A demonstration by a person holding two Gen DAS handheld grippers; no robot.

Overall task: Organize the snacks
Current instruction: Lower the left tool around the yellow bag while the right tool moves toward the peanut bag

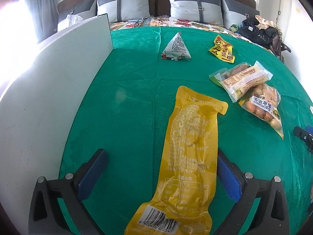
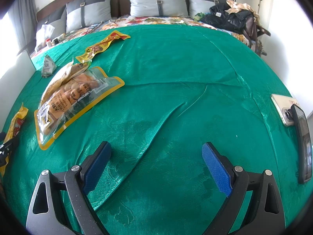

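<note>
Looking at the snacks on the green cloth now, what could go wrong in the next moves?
1. The long yellow pouch lies flat between the open left claw, untouched by its pads. Being thin and flat, it may slip out when the claw closes.
2. The peanut bag lies partly under the clear-wrapped snack pack; lifting one probably drags the other.
3. Two phones lie near the right claw at the cloth's edge and might get knocked.

Bed's green cover point(image 2: 176, 68) has a long yellow pouch point(image 1: 187, 156), triangle pack point(image 1: 177, 46), peanut bag point(image 1: 264, 107), phones point(image 2: 281, 107) on it.
</note>
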